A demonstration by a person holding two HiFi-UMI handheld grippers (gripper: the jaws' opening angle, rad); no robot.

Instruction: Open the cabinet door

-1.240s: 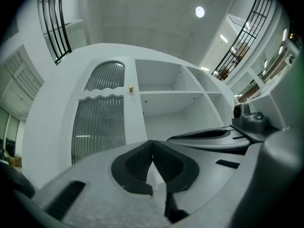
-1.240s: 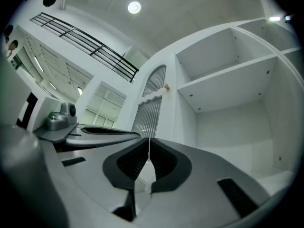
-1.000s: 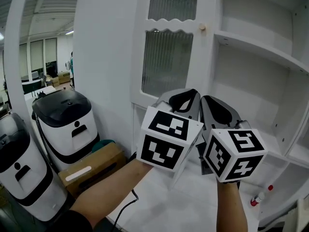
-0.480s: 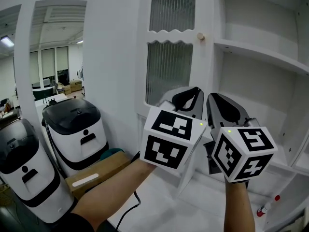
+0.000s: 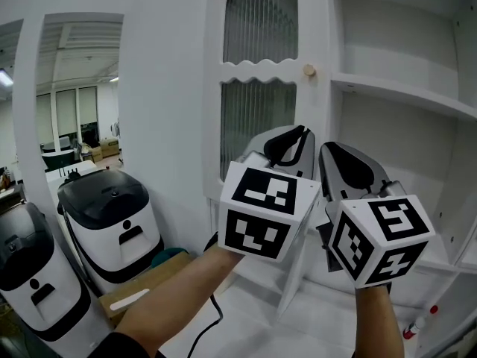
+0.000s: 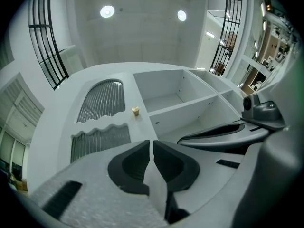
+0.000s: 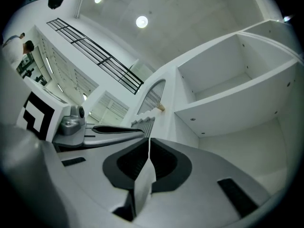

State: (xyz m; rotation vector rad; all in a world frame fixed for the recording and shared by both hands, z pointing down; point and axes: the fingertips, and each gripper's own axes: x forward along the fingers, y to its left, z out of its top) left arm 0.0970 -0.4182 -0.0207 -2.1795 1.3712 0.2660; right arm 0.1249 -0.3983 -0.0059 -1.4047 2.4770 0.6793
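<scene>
The white cabinet door (image 5: 257, 110) with ribbed glass panels stands closed, a small wooden knob (image 5: 308, 71) at its right edge. Both grippers are held side by side below the knob, pointing up at the cabinet and touching nothing. My left gripper (image 5: 298, 134) sits in front of the lower glass panel; in the left gripper view its jaws (image 6: 151, 144) are opening, with a thin slit and nothing between them. The knob (image 6: 135, 110) lies above and ahead of them. My right gripper (image 5: 329, 151) is shut and empty (image 7: 149, 141), with the knob (image 7: 161, 108) up and ahead.
The cabinet's right half is open, showing bare white shelves (image 5: 402, 92). Two black-topped white bins (image 5: 112, 215) and a cardboard box (image 5: 141, 286) stand on the floor at left. A black cable (image 5: 205, 327) trails below my left arm. A small red-capped bottle (image 5: 417, 327) lies at bottom right.
Both grippers have risen together in front of the door, closer to the knob's height. The head view has tilted up, showing more of the arched upper panel.
</scene>
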